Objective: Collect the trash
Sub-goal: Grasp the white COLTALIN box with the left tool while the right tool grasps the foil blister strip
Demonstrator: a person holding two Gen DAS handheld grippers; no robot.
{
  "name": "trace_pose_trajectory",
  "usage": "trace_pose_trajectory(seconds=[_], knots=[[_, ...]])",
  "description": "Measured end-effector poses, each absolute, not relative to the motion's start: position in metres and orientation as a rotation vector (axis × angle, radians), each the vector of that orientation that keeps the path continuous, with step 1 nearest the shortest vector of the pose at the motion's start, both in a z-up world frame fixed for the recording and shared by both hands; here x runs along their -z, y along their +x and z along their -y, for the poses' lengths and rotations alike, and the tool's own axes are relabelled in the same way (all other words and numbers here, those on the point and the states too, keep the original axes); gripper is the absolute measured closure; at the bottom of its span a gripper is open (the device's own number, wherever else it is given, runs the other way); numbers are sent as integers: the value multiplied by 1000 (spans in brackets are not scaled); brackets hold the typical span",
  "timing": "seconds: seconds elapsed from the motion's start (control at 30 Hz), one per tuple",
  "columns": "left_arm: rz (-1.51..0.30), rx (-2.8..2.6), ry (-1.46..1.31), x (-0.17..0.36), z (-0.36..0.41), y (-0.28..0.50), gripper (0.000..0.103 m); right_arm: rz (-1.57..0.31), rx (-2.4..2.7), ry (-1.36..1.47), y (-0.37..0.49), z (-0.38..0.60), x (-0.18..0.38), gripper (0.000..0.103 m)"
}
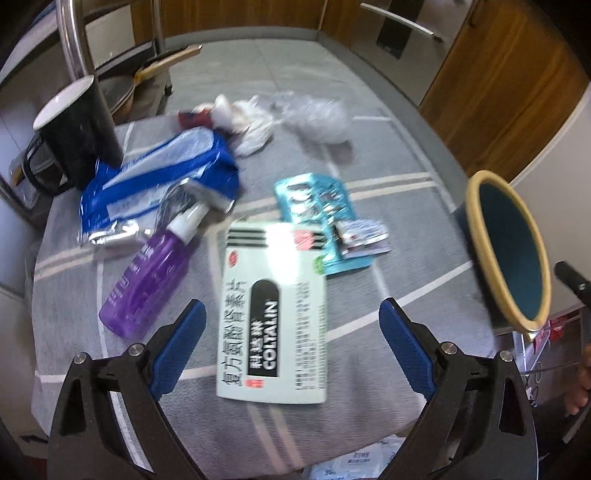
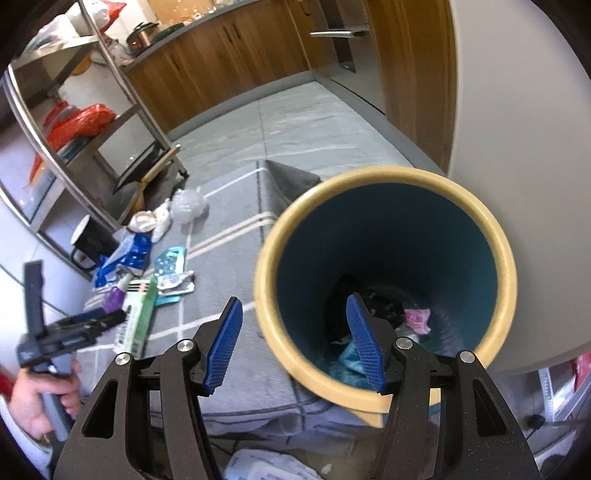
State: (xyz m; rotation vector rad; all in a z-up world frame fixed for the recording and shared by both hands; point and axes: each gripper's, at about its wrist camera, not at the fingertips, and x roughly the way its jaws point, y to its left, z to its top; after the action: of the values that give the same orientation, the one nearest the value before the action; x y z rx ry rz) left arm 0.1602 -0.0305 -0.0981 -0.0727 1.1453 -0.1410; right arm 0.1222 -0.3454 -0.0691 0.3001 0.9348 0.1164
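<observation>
Nearby, left tongs (image 1: 291, 332) spread wide over medicine box (image 1: 273, 314), purple bottle (image 1: 147, 273) alongside; right tongs (image 2: 295, 343) agape astride bin rim (image 2: 280, 354).

Floor (image 2: 295, 122): grey tiles, centre of frame, lit by daylight. Cabinets (image 2: 221, 55): brown wood, dark handles, across the top, under a grey countertop (image 2: 192, 27) carrying a pot (image 2: 142, 37). Metal rack (image 2: 74, 110): steel shelves, upper left, red bag (image 2: 79, 120) on one shelf. Wall (image 2: 517, 147): pale, plain, right side. Cloth (image 1: 369, 155): grey with white stripes, covering the table, centre.
</observation>
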Motion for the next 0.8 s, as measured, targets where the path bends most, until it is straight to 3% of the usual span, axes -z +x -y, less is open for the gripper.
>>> trace_pose_trajectory(seconds=[0.37,0.43,0.47,0.8], knots=[[-1217,152,-70,131,23,166,13,-941,-186,267,134,300,65,43],[-1224,165,-66,132,24,166,32,-946,-196,263,135,292,67,43],[-1228,167,-66,133,25,166,33,-949,-201,260,136,288,67,43],[-1140,164,-88,114,19,158,34,-990,-264,201,148,248,78,43]])
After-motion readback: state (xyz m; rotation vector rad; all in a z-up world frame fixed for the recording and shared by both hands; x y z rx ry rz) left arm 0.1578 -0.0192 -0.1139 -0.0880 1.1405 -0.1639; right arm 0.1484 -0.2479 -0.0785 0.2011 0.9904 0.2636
